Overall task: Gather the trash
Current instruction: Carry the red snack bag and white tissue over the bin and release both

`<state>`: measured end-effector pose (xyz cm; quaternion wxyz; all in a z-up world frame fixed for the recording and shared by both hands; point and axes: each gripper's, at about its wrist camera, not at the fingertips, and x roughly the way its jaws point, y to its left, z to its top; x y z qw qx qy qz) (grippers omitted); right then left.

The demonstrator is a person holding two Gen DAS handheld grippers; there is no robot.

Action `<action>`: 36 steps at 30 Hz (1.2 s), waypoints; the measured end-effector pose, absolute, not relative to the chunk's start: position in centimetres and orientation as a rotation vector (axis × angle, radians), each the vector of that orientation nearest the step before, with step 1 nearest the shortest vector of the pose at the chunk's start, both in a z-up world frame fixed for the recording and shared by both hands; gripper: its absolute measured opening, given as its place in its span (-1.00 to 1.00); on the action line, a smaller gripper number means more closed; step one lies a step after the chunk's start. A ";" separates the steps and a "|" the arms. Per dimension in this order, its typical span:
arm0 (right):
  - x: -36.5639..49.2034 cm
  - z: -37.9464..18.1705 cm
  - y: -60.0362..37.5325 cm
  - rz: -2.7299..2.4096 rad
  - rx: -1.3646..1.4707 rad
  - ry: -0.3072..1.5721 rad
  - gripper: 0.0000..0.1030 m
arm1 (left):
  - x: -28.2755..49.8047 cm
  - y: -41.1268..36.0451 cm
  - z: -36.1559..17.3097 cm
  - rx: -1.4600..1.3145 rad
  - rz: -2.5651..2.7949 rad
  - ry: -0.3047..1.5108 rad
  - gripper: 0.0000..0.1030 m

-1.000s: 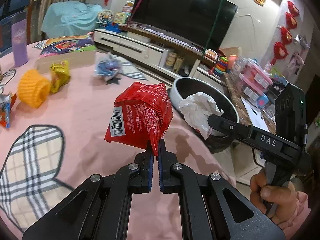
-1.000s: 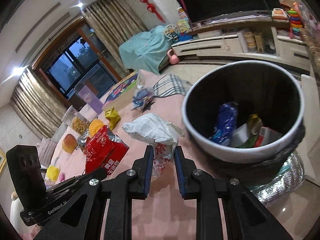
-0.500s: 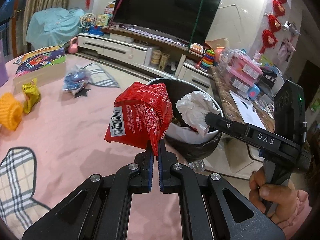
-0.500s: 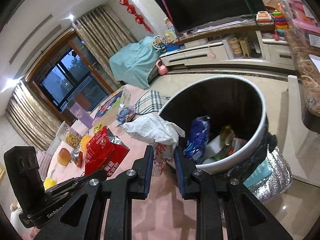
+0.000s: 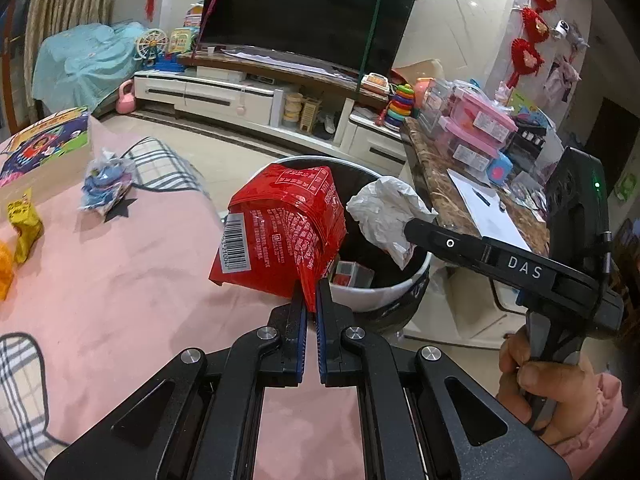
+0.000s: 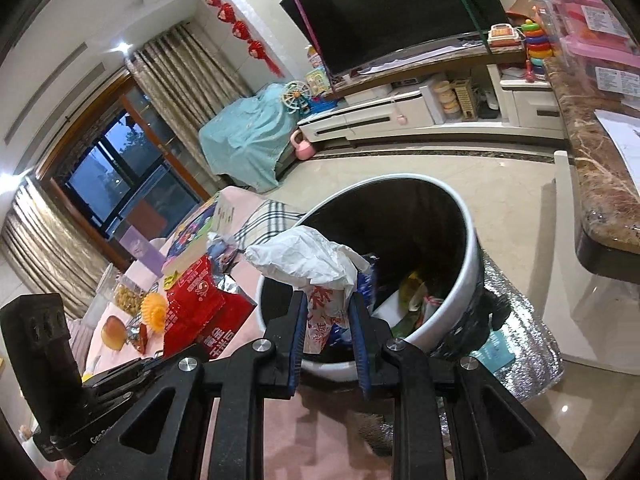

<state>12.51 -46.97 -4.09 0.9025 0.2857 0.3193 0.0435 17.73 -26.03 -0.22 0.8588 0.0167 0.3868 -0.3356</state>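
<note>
Red foil, crumpled and printed with white text and a barcode, makes up the snack bag [image 5: 282,236] that is clamped by its lower edge between the closed jaws of the left gripper [image 5: 311,296]; the bag is held up in front of the near rim of the trash bin [image 5: 360,288]. White crumpled tissue paper [image 6: 308,260], with a printed paper piece hanging below it, is pinched between the blue-padded jaws of the right gripper [image 6: 328,312], and it is held over the bin's open mouth, as is seen in both views. The bin, white outside and lined with a black bag, stands on the floor just beside the edge of the pink-covered worktop [image 5: 120,280], and several wrappers are seen lying at its bottom. A hand [image 5: 536,384] is wrapped around the handle of the right gripper at the right edge of the left wrist view. On the worktop, well apart from the bin, a blue wrapper [image 5: 105,184], a yellow wrapper [image 5: 25,220] and a colourful box [image 5: 44,144] are left lying.
</note>
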 end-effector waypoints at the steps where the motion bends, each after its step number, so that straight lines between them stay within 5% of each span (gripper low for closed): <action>1: 12.6 -4.1 -47.2 0.087 0.593 0.661 -0.58 | 17.9 -26.3 -0.2 0.038 -0.706 0.814 -0.94; 36: 15.1 -5.4 -50.3 0.021 0.648 0.709 -0.45 | 20.7 -30.1 -0.9 0.081 -0.708 0.867 -0.85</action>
